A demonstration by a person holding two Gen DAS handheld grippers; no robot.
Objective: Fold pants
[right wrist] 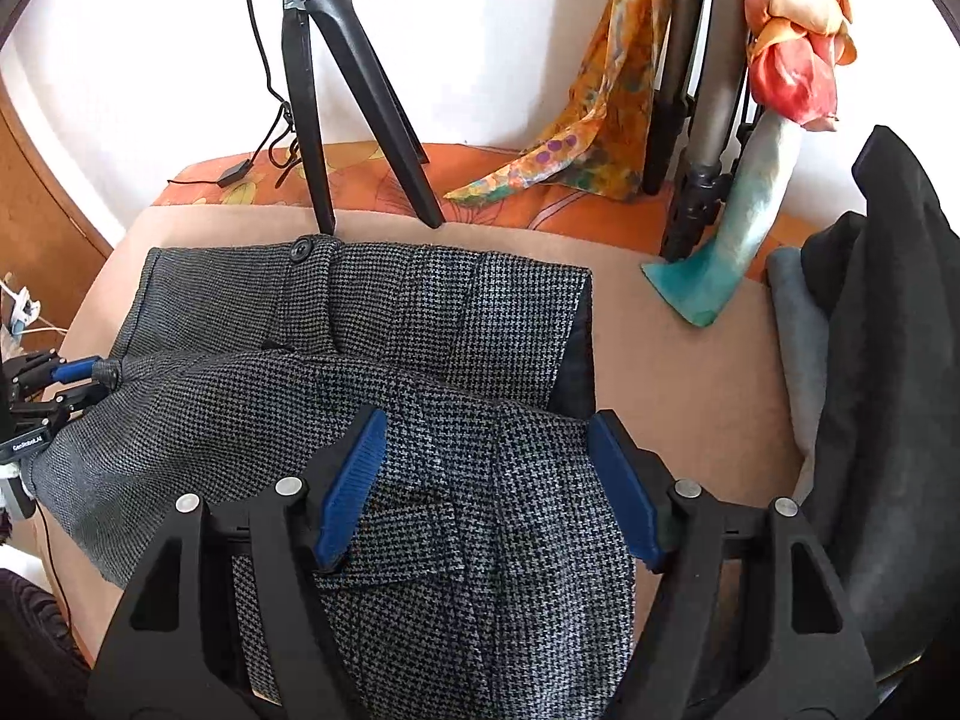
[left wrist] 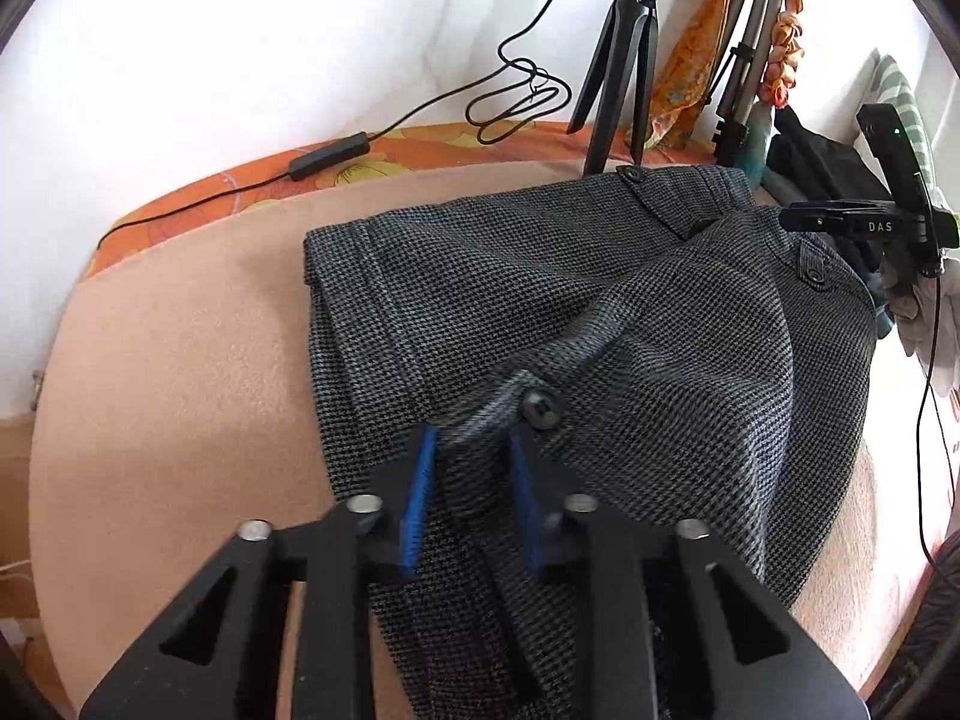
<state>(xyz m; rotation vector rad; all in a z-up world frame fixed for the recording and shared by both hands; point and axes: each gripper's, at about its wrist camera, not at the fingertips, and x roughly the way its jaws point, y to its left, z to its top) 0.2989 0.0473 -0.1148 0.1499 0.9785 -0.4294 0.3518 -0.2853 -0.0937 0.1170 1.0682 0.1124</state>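
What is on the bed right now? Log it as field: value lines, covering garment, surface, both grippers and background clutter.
garment: grey houndstooth pants, partly folded, waistband toward the wall
surface: peach blanket over an orange floral sheet
left gripper: jaws shut on a raised fold of the pants beside a dark button
right gripper: jaws open, pants fabric between them, pads not pressing
background: black tripod, patterned scarf, black cable
right of pants: dark clothing pile
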